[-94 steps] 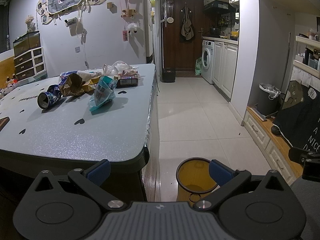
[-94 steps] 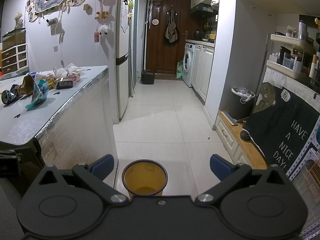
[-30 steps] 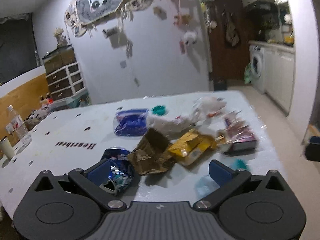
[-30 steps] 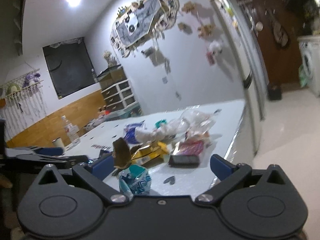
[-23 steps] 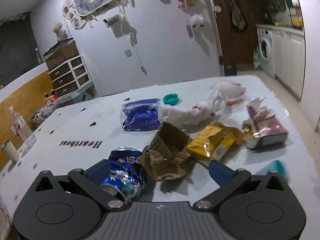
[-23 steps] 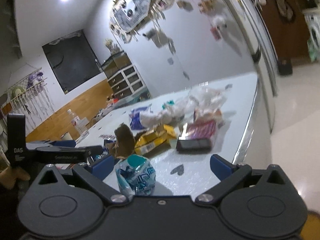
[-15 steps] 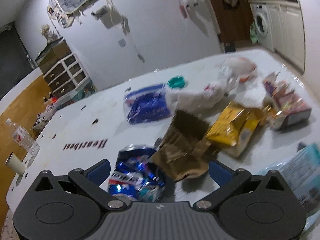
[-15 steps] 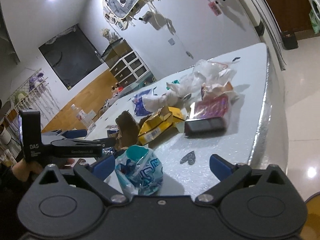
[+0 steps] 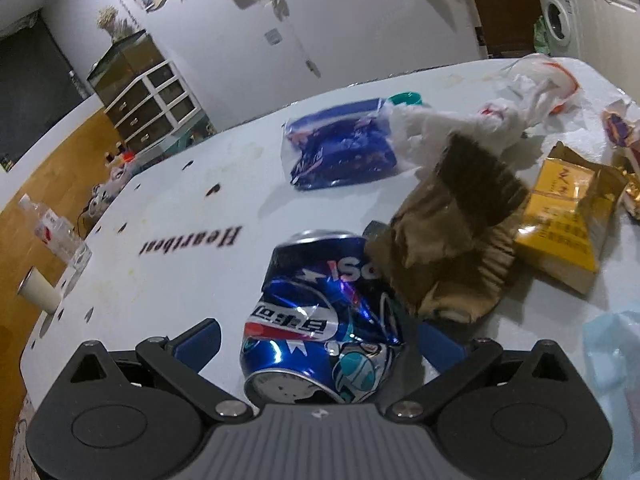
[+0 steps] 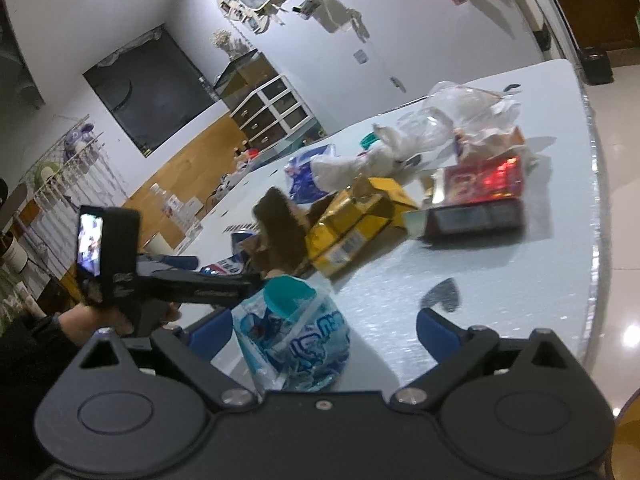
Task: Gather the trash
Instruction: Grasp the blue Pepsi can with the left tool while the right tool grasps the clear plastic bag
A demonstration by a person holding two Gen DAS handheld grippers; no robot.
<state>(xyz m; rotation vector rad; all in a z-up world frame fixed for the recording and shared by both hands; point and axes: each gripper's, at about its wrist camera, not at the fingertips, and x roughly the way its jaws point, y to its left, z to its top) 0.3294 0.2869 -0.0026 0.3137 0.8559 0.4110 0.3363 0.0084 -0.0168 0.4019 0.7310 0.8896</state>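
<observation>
A crushed blue Pepsi can (image 9: 320, 316) lies on the white table (image 9: 160, 280) between the fingers of my open left gripper (image 9: 316, 344). Crumpled brown paper (image 9: 448, 236) touches the can's right side. A light-blue snack bag (image 10: 292, 336) stands between the fingers of my open right gripper (image 10: 324, 330). Behind lie a yellow packet (image 9: 560, 220), a dark blue wrapper (image 9: 340, 152), white plastic bags (image 9: 500, 108) and a red box (image 10: 480, 196). The left gripper also shows in the right wrist view (image 10: 192, 276), held by a hand.
A clear water bottle (image 9: 56, 232) and a paper cup (image 9: 38, 290) stand at the table's left edge. A teal cap (image 9: 406, 99) lies at the back. The table's right edge (image 10: 592, 220) drops to a tiled floor. The yellow bin's rim (image 10: 628, 440) shows at the lower right.
Both grippers swung from the floor bin to the table and came down: the left around the can, the right around the light-blue bag. Both stay open.
</observation>
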